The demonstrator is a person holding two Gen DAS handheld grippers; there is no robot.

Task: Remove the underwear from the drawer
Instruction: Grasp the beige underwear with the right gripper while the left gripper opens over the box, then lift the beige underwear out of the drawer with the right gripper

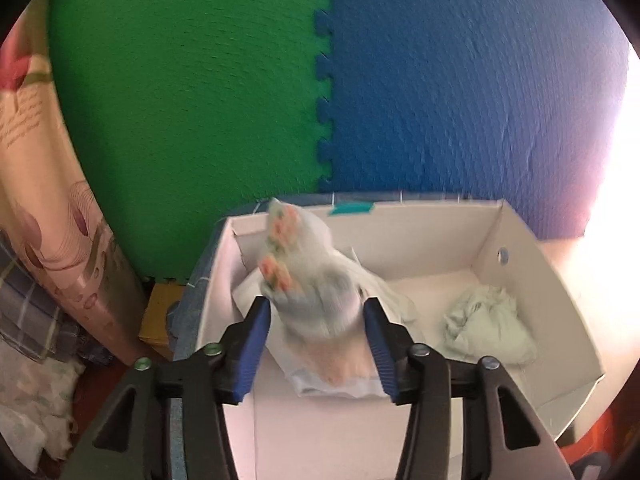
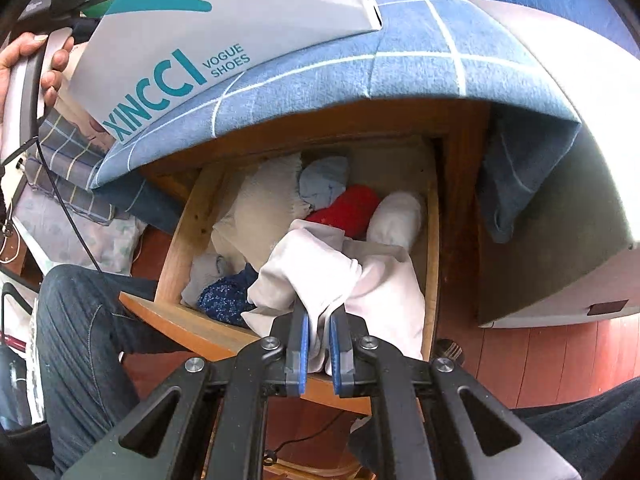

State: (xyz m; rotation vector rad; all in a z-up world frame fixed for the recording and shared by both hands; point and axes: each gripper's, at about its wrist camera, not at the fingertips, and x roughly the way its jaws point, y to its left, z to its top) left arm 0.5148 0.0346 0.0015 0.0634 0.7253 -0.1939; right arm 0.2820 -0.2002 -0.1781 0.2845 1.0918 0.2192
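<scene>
Behind everything in the left wrist view stand a green foam mat and a blue foam mat, joined by a toothed seam. In front of them sits a white shoe box on a blue checked cloth, the box side printed with teal letters. In the right wrist view a wooden drawer stands pulled out beneath that cloth, crowded with folded clothes: a cream towel-like piece, a light blue garment, a red garment, a white roll and a dark blue sparkly piece. A person's leg in dark jeans lies just left of the drawer front, and a hand at the upper left holds the other tool. The right hand-held gripper is clamped on white underwear, which hangs partly lifted over the drawer's front half, its lower folds draped over the other clothes. The left hand-held gripper has its jaws apart over the box, with blurred flowered underwear between them, the pads not pressing on it. A pale green crumpled garment lies in the box's right part, well apart from the flowered piece.
</scene>
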